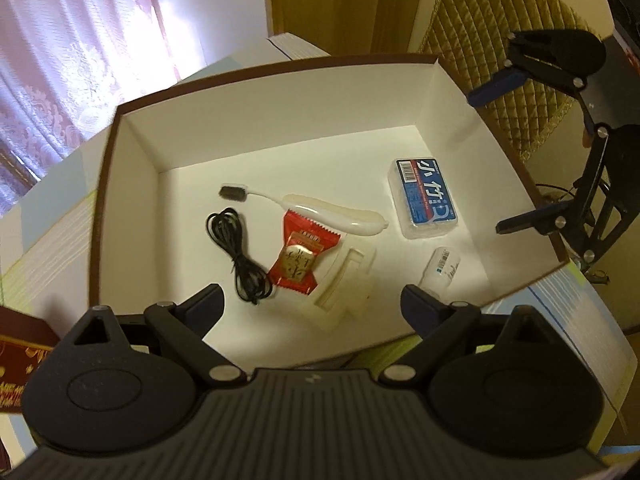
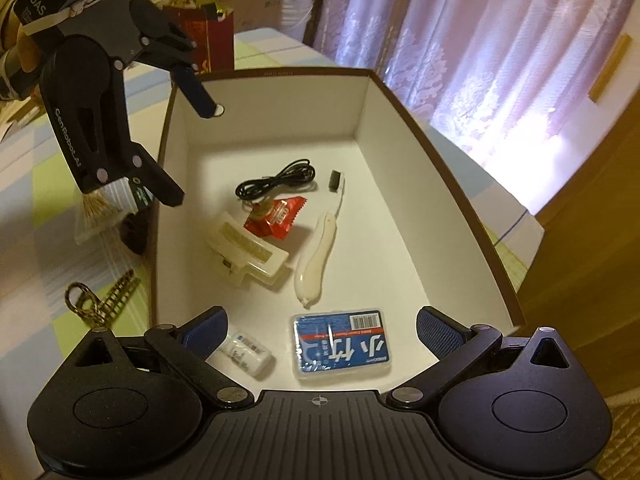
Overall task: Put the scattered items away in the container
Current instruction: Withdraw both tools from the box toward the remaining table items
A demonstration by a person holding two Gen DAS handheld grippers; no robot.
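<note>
The box (image 2: 400, 128) sits on the desk (image 2: 48, 184) with its top open. Six things already lie on its white floor. A black cable (image 1: 240, 256) is curled up near one side wall. A red candy packet (image 1: 302, 258) leans on a cream hair clip (image 1: 344, 284) in the middle. A white toothbrush (image 1: 320, 212) with a dark head lies beside them. A blue floss box (image 1: 426, 200) lies flat near the other side. A small white tube (image 1: 442, 266) rests just beside it, close to the near wall.

So most of the job looks done. Some things are left out on the desk, just outside the left wall of the box. There is a gold chain with a little comb-like piece (image 2: 100, 304), a dark round thing (image 2: 134, 232), and a flat pack with straw-like bits (image 2: 100, 208). I cannot tell what these last two are.

The left tool (image 1: 312, 300) hangs over the near edge of the box, spread wide and holding nothing. The right tool (image 2: 320, 328) hangs over the opposite edge, also spread wide and empty.

The far half of the box floor is bare, so there is lots of room to drop more things. The box walls are tall, so a tool must lift over the brown rim. The left-out things lie close against the wall, which may make them tricky to pinch
</note>
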